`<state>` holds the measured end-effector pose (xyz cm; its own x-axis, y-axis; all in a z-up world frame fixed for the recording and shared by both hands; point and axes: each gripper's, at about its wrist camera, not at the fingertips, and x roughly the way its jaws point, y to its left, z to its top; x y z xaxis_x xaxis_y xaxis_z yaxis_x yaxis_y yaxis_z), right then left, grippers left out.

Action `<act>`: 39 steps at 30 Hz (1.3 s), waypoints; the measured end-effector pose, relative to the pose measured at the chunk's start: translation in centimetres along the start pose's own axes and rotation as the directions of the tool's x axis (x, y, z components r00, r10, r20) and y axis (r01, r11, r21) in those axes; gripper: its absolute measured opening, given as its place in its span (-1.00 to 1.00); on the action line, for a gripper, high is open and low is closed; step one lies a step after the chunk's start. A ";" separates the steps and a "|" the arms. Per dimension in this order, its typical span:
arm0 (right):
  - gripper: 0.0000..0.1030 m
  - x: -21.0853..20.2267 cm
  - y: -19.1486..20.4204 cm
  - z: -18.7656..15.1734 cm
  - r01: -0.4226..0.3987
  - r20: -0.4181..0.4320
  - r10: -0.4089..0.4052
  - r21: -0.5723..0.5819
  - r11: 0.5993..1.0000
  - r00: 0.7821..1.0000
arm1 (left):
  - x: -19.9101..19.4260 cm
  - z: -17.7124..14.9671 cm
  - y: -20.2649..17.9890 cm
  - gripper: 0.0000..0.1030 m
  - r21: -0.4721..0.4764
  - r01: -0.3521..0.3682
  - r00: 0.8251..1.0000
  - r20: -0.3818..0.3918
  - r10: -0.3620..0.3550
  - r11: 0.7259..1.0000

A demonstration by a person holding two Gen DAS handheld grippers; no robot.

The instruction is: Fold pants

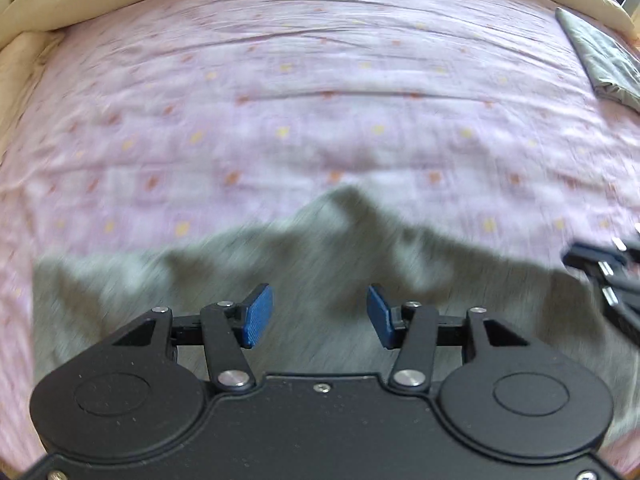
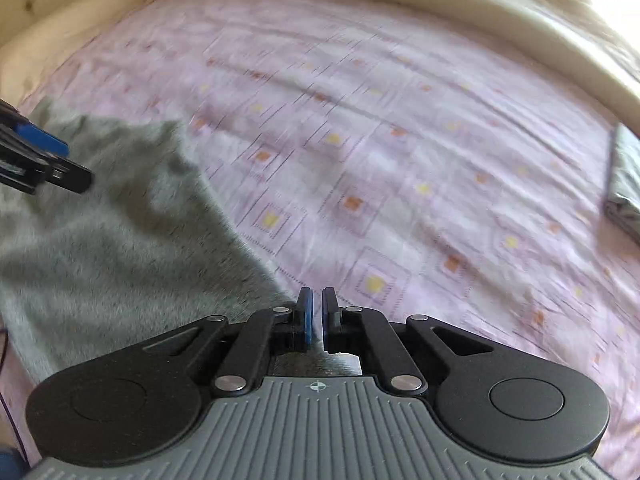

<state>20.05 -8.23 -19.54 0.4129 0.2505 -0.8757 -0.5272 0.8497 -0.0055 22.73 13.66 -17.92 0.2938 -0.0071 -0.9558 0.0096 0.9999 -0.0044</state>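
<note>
Far left: cream padded bed surround [image 1: 24, 52] runs along the edge of the pink sheet with small yellow and orange squares [image 1: 320, 92].

Grey knit pants [image 1: 320, 248] lie rumpled on the near part of that sheet, a peak of fabric pushed up at the middle of the left wrist view. Both views are motion-blurred, so fabric detail is soft.

Left gripper [image 1: 320, 316]: black linkage, blue pads [image 1: 258, 314] set apart with a clear gap, nothing between them. It hangs over the pants, pads clear of the cloth as far as the blur allows. Seen from the right wrist camera it sits at the far left over the same grey fabric [image 2: 38, 160].

Right gripper [image 2: 318, 316]: jaws nearly together, only a thin slit left. It sits at the right edge of the pants [image 2: 120, 232]; dark fabric shows just behind the pads, so it appears pinched on the pants edge.

Far right: a folded dark grey garment [image 1: 600, 60] lies flat on the sheet, well apart from the pants, near the cream surround [image 2: 480, 32].
</note>
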 end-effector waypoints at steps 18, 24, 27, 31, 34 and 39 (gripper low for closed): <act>-0.89 -6.7 4.6 -13.7 0.119 -0.183 -0.065 0.301 0.946 0.981 | -0.5 -5.8 -1.5 0.15 0.195 -0.021 1.000 0.015 0.019 0.981; -0.87 -6.4 1.5 -14.7 0.366 -0.276 -0.266 0.424 0.828 0.923 | 0.8 -10.5 -0.8 0.26 0.287 -0.062 0.997 -0.024 0.072 0.956; -0.88 -7.1 -0.9 -16.6 0.368 -0.296 -0.238 0.548 0.751 0.925 | 0.3 -11.8 -0.2 0.34 0.319 -0.076 0.997 -0.005 0.082 0.945; -0.85 -9.8 -2.3 -17.5 0.415 -0.312 -0.275 0.640 0.647 0.909 | -0.4 -12.1 0.4 0.32 0.308 -0.068 0.997 -0.013 0.076 0.949; -0.78 -13.0 -3.2 -19.0 0.370 -0.215 -0.327 0.754 0.542 0.920 | -1.2 -12.0 0.8 0.26 0.246 -0.058 0.998 -0.021 0.065 0.968; -0.35 -17.2 -5.5 -22.9 0.341 -0.138 -0.476 0.863 0.373 0.868 | -3.4 -12.7 -0.2 0.26 0.166 -0.053 0.999 0.009 0.052 0.985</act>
<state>-1.12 -27.84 -15.49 0.5073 -0.2512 -0.8244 0.5851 0.8027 0.1155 9.54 13.59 -18.38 0.3026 0.0448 -0.9521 0.1526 0.9837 0.0948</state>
